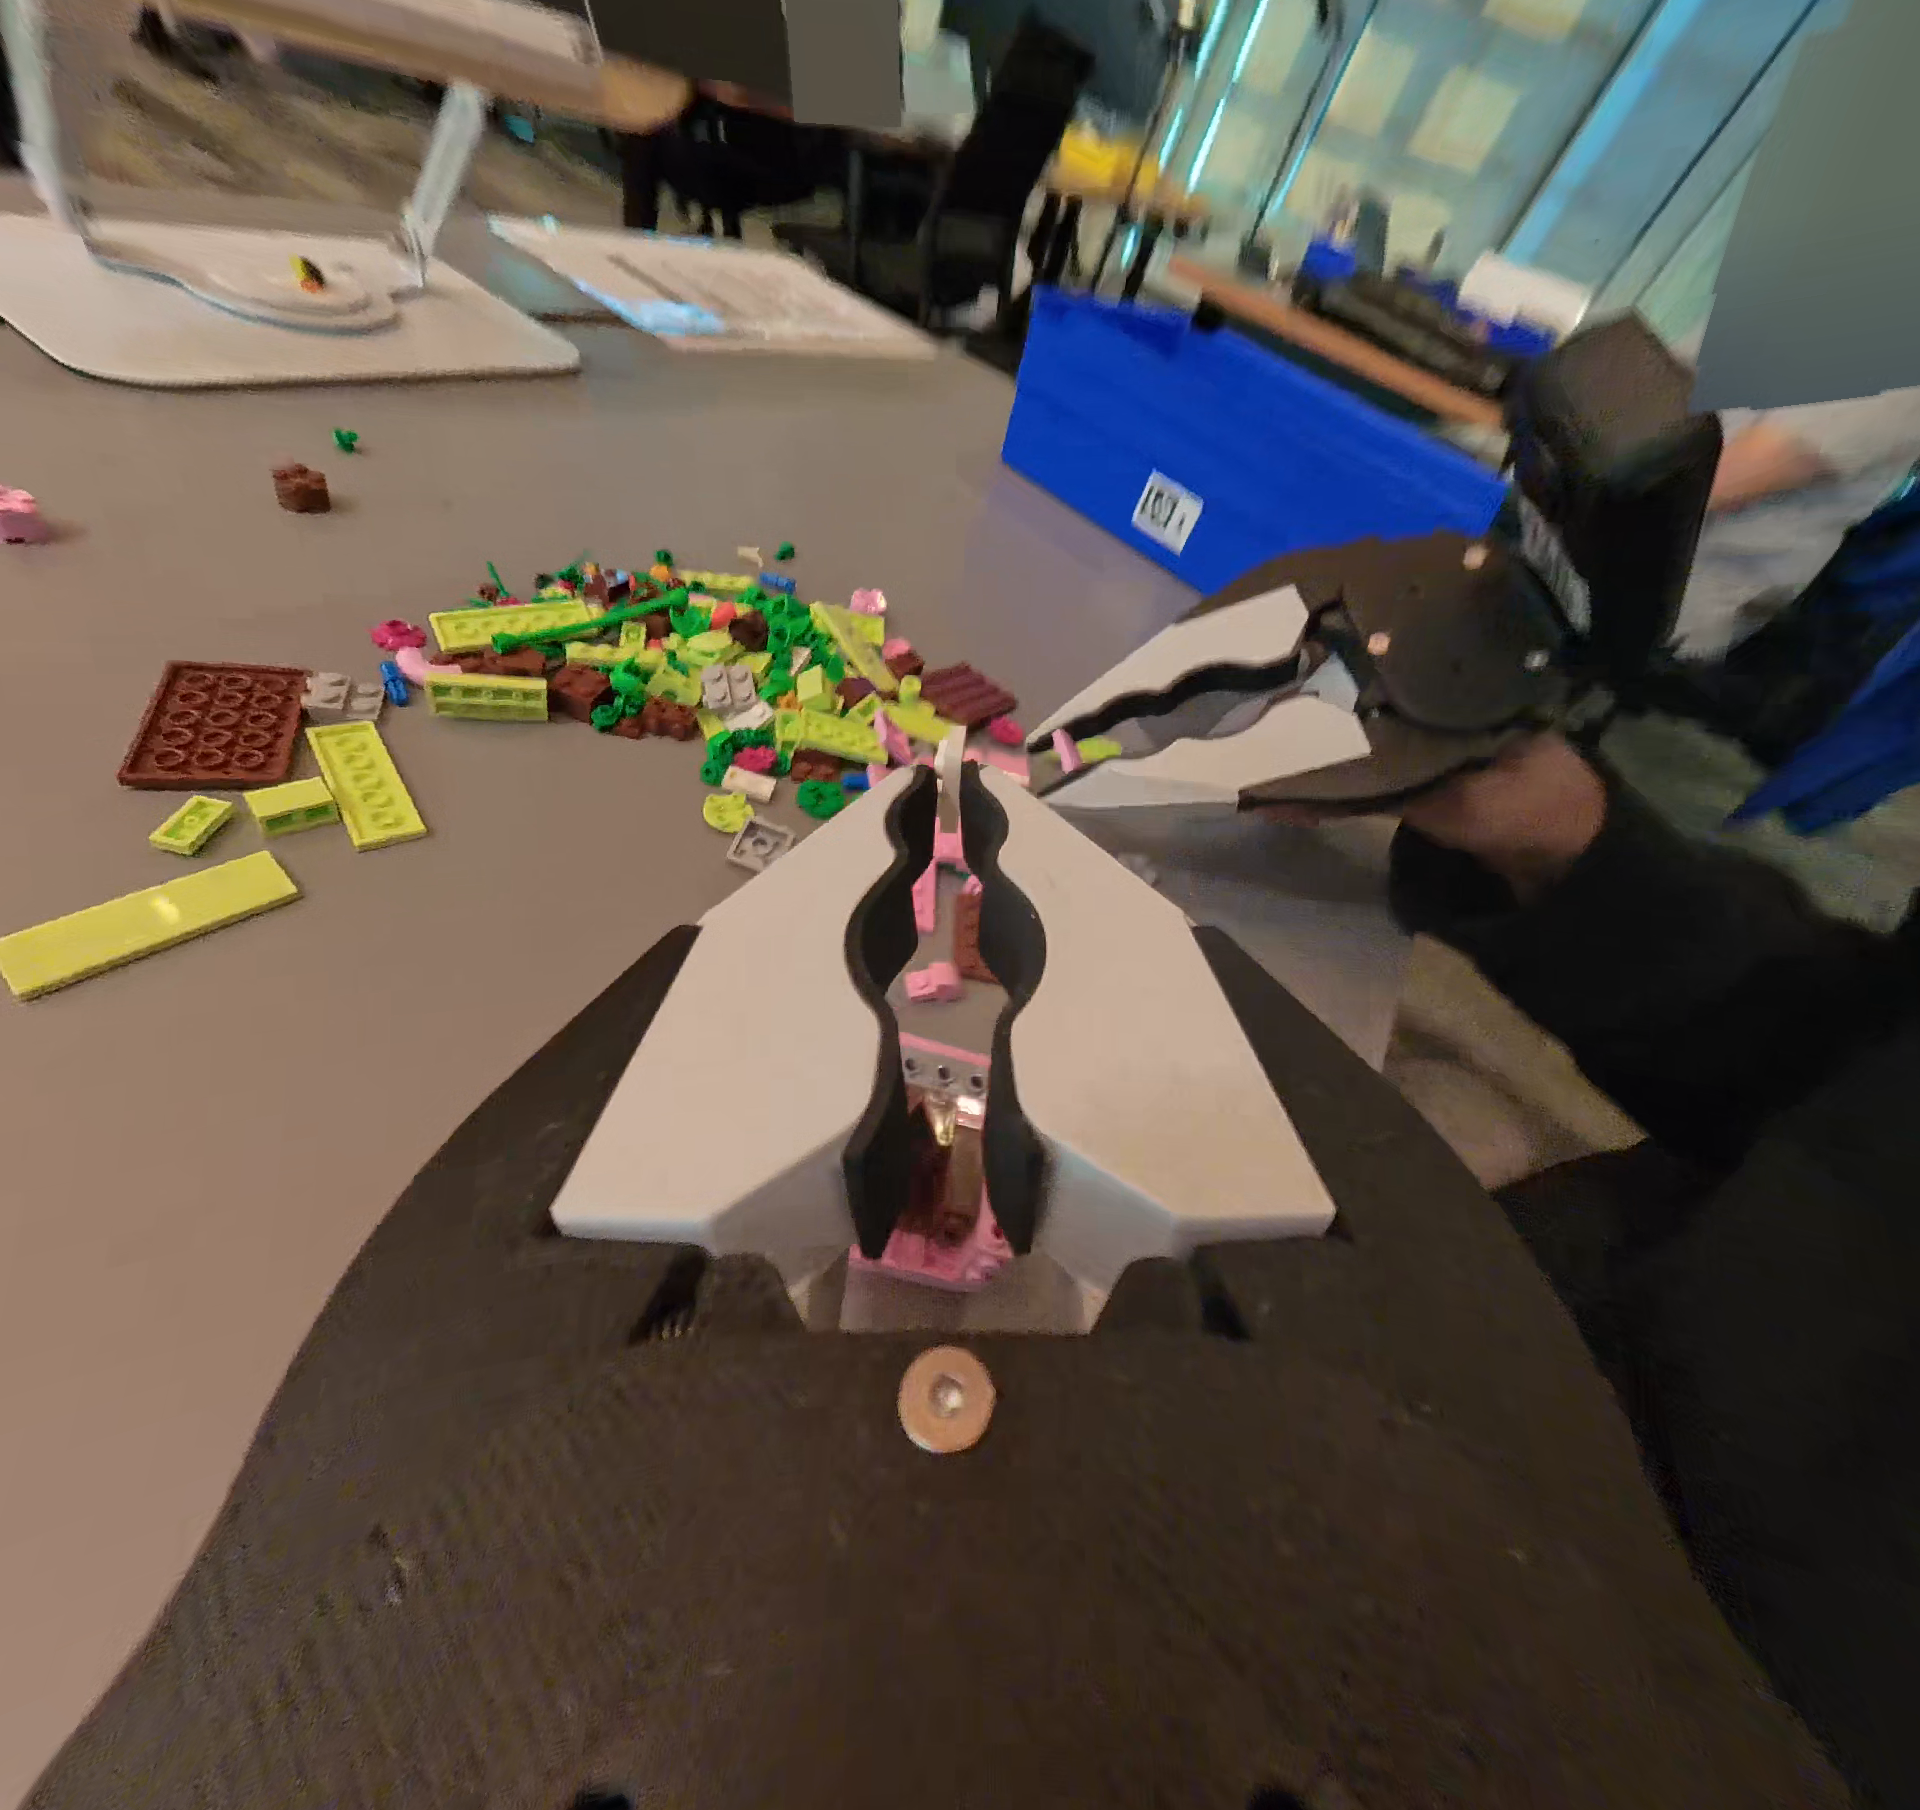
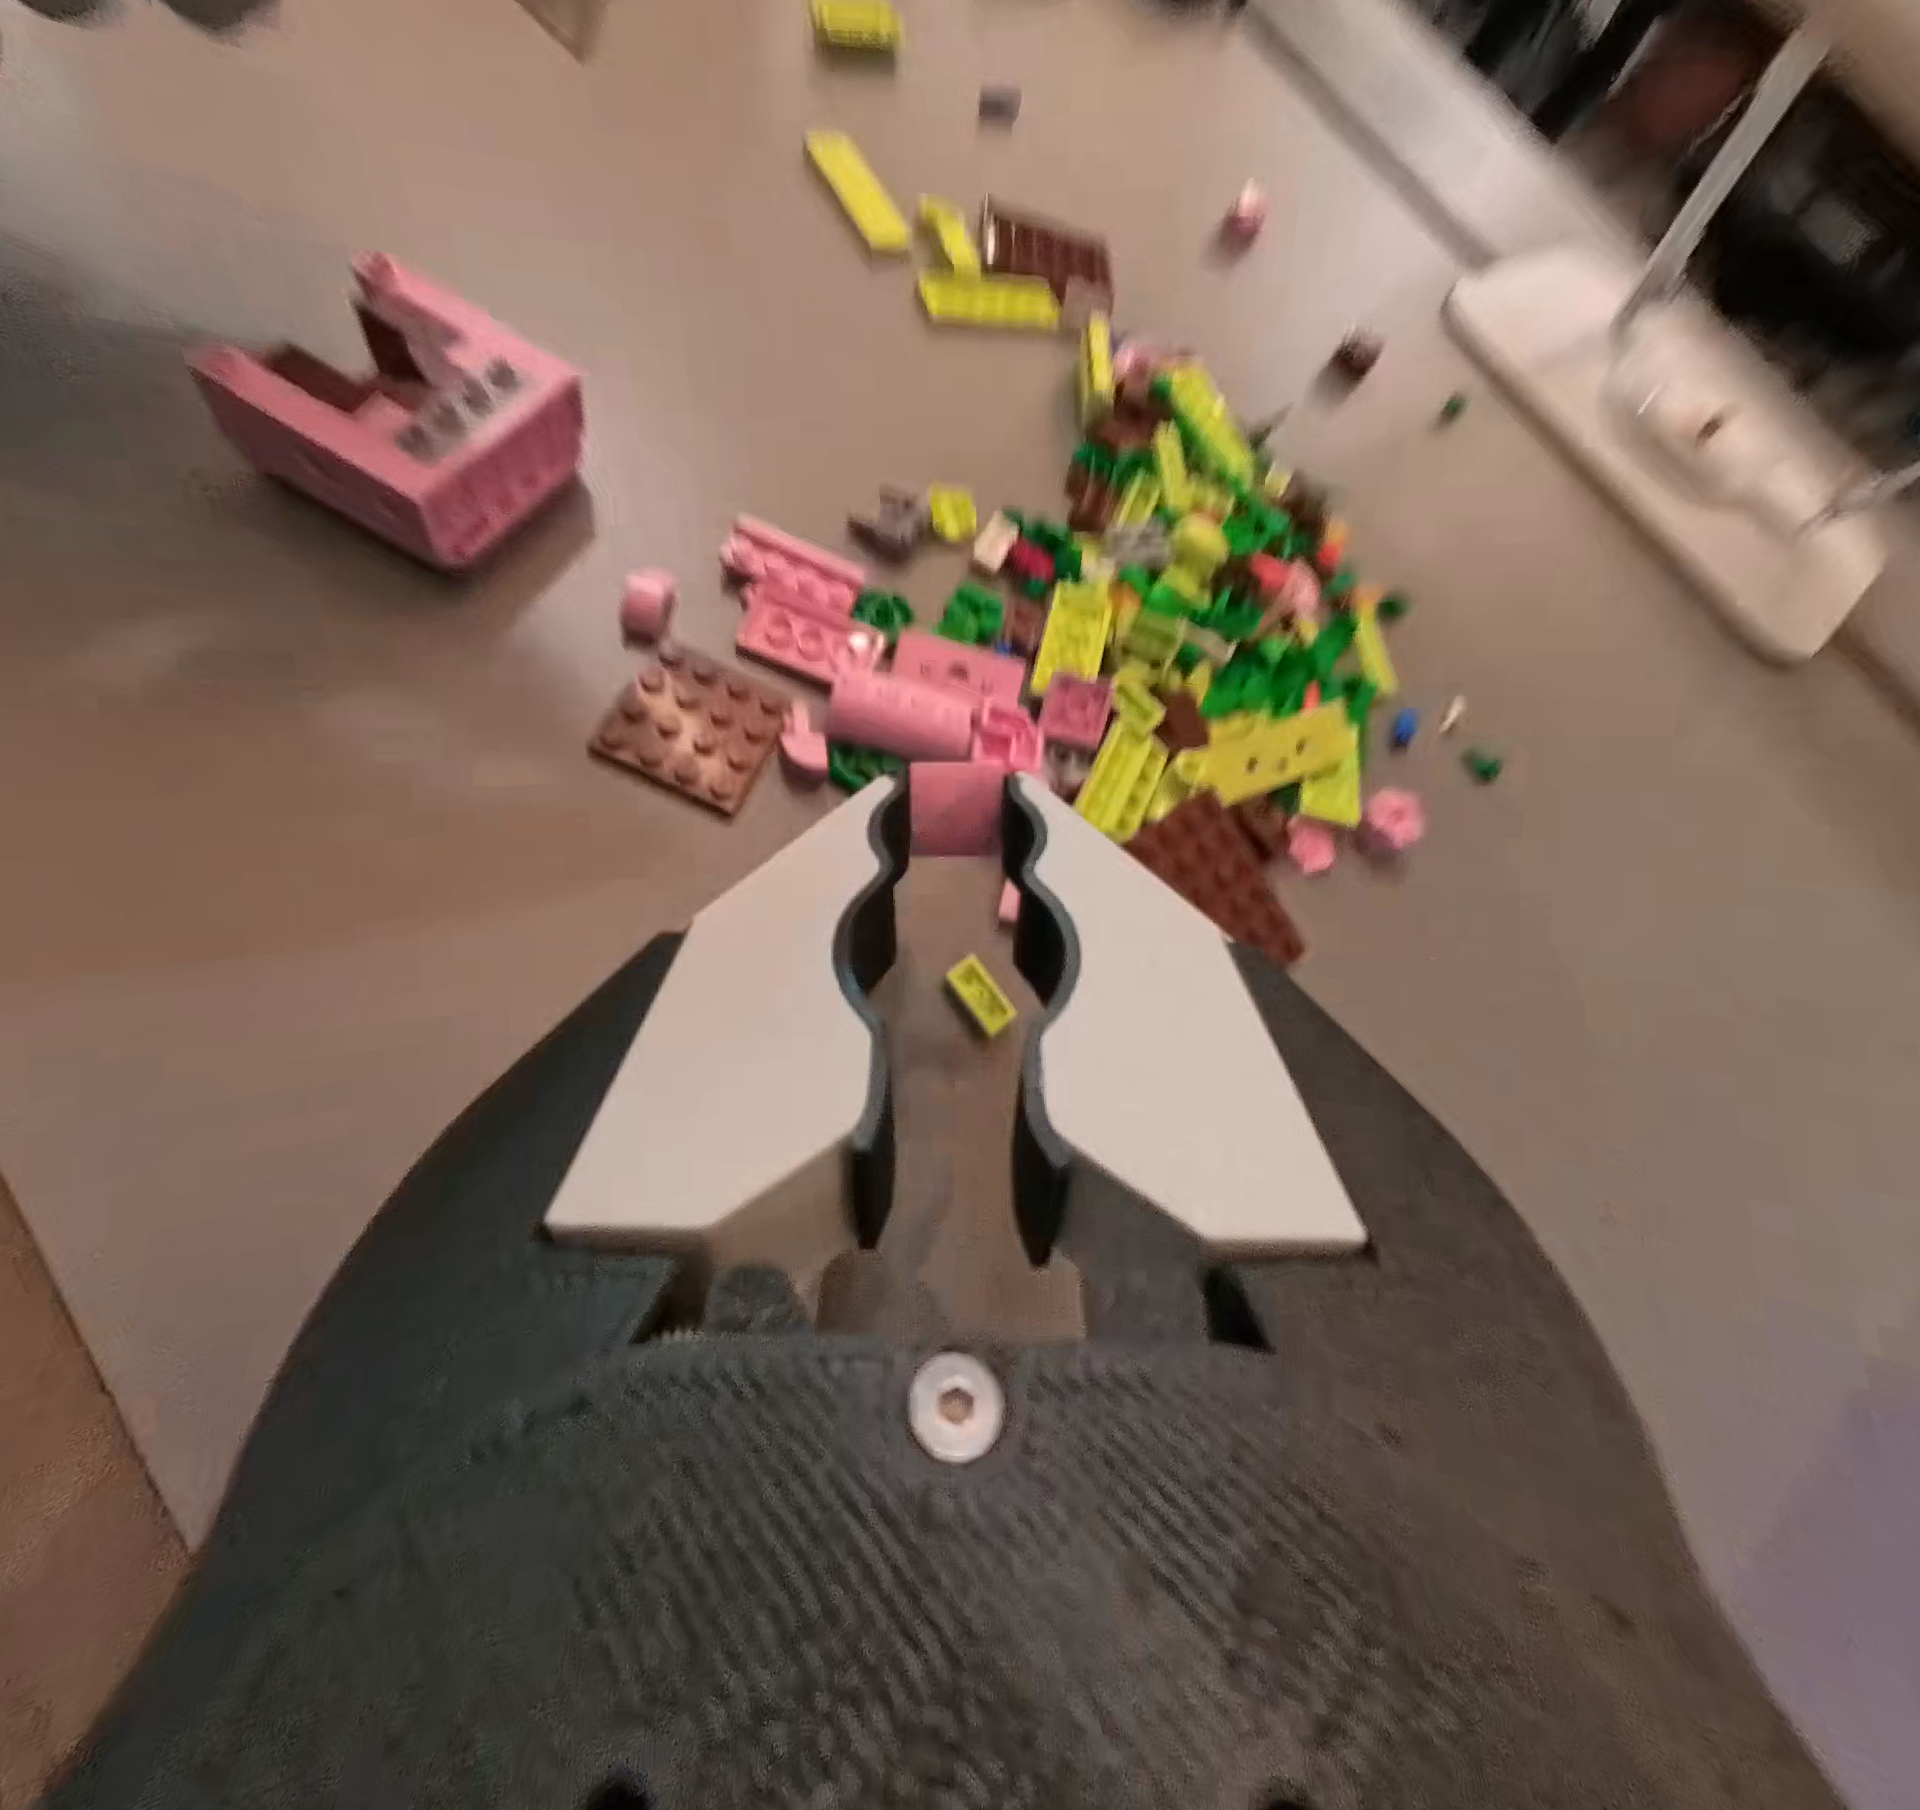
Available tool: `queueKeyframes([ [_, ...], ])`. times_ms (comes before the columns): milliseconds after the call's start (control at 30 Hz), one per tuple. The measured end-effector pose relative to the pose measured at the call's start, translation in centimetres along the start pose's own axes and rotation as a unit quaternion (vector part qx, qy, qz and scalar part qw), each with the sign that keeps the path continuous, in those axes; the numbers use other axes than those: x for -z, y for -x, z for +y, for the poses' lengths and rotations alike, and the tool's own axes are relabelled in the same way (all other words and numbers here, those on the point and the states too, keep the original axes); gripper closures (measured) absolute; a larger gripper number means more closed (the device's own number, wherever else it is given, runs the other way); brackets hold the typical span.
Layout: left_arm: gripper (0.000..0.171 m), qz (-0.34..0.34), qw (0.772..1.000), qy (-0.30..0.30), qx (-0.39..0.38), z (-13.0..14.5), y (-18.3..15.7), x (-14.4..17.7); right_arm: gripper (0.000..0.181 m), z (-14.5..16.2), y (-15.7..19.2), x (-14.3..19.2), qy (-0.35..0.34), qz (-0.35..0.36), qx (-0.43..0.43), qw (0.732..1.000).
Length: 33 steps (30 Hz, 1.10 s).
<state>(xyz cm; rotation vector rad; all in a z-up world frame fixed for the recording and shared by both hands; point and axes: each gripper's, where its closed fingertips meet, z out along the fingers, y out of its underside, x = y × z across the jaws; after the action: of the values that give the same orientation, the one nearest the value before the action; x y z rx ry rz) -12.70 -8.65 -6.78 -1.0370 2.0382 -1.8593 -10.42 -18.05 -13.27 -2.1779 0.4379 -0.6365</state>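
Note:
My left gripper (image 1: 948, 781) is shut on a small thin white piece (image 1: 950, 752) pinched upright at its tips. It hovers over a pink brick build (image 1: 935, 1251), seen through the gap between its fingers. That build (image 2: 405, 430) stands apart at the left in the right wrist view. My right gripper (image 2: 954, 796) is shut on a pink brick (image 2: 951, 820) at the near edge of a pile of loose bricks (image 2: 1195, 617). In the left wrist view the right gripper (image 1: 1044, 744) comes in from the right, tips at the pile (image 1: 727, 659).
Grey table (image 1: 312, 1137). A brown square plate (image 1: 213, 721) and lime plates (image 1: 145, 919) lie left of the pile. A white stand base (image 1: 260, 316) sits at the back left. A blue bin (image 1: 1226, 451) stands beyond the table's right edge. A brown studded plate (image 2: 686, 721) lies beside my right fingers. Some 12 cm of space lies between my two pairs of fingers.

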Motion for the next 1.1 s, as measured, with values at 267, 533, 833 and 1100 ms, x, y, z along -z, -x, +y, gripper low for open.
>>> queueKeyframes([
  [267, 0.17, -0.004, 0.985, 0.171, -0.023, 2.6, 2.6, -5.1, 0.146, 0.6, -1.3, -0.4, 0.008, -0.003, -0.066, 0.998],
  [533, 0.142, 0.031, 0.982, 0.186, -0.017, 2.6, 2.5, -6.9, 0.147, -2.5, -5.9, 4.2, -0.14, 0.04, -0.155, 0.977],
  [833, 0.106, 0.046, 0.989, 0.096, -0.107, 0.8, 1.0, -0.3, 0.149, -3.3, -3.7, 3.6, -0.147, 0.015, -0.135, 0.98],
  [1100, 0.082, 0.029, 0.955, 0.235, -0.179, 7.3, -0.6, 0.5, 0.147, -6.7, 1.6, 1.6, -0.184, -0.101, -0.166, 0.964],
])
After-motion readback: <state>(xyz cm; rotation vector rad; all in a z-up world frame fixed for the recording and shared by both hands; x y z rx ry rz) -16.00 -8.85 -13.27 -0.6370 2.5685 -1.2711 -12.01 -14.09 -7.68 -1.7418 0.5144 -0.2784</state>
